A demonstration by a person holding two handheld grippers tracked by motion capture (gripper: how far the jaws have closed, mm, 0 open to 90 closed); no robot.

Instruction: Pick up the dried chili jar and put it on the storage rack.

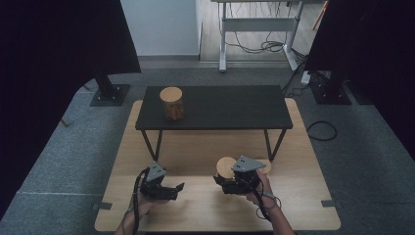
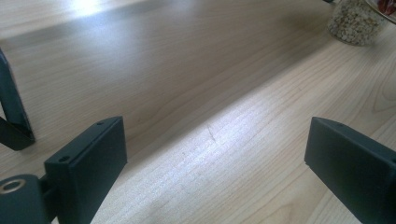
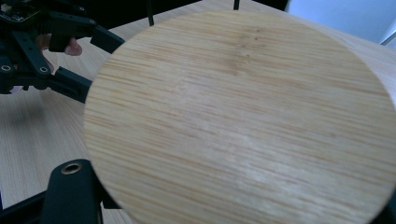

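My right gripper (image 1: 223,179) is shut on a round bamboo lid (image 1: 226,167) just above the wooden table (image 1: 205,208) at the front right. In the right gripper view the lid's (image 3: 243,116) broad face is turned to the camera and hides the jaws' tips. My left gripper (image 1: 174,190) hovers low at the front left, pointing right. Its jaws stand wide apart over bare wood with nothing between them (image 2: 215,140). A glass jar of pale grains (image 2: 357,21) stands at the top right of the left gripper view, its top cut off.
A low black bench (image 1: 230,110) stands across the middle of the table, with a bamboo-lidded jar (image 1: 172,104) on its left end. A tan round thing (image 1: 265,166) peeks out behind the right gripper. Grey carpet surrounds the table, and cables lie on the floor to the right.
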